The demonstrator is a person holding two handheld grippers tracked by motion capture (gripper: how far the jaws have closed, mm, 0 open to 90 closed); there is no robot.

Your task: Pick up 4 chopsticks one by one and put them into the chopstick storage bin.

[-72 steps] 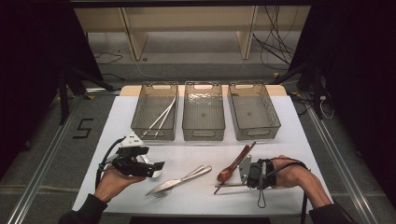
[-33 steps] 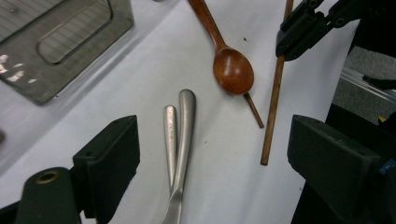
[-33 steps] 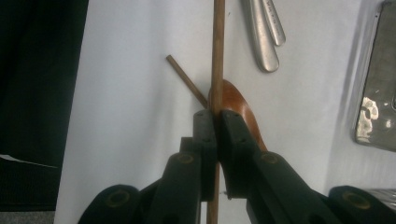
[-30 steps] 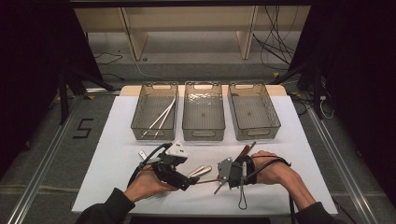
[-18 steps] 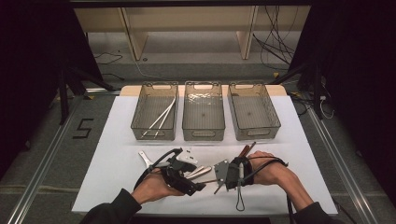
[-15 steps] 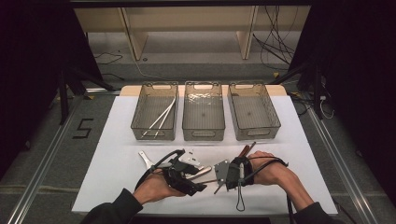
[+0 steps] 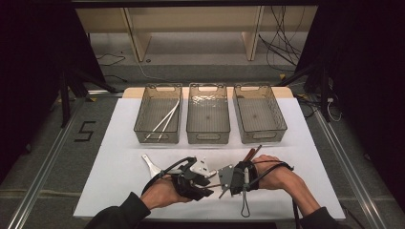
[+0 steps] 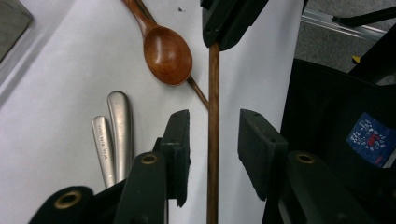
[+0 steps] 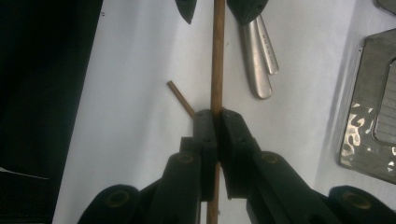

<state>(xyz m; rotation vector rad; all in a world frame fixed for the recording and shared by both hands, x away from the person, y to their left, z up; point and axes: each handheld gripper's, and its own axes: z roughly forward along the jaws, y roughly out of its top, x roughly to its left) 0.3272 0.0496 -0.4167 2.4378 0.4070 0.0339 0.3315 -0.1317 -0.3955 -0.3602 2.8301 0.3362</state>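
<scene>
Right tool (image 9: 215,116) is clenched on a thin brown chopstick (image 9: 217,51), held above the white bench (image 7: 110,157). The stick's long axis runs straight out of the right tool's jaws toward the left tool (image 8: 212,135), so the two tools face each other along it. In the left gripper view the same chopstick (image 8: 213,116) passes up the middle of the gap between that tool's pads, parallel to them, with daylight on both sides (no contact yet). The left jaws have just been closing on it and stand part-way in; the left tool is released for now.

Judgement: the coming move is a hand-over, and it turns on this alignment; the left pads need only finish closing across the stick.

Farther off on the bench lie a wooden spoon (image 8: 166,51), two metal handles (image 8: 114,133) and a second chopstick (image 9: 181,99). Beyond them stand three bins; the left bin (image 7: 158,114) holds white chopsticks (image 7: 165,121).
</scene>
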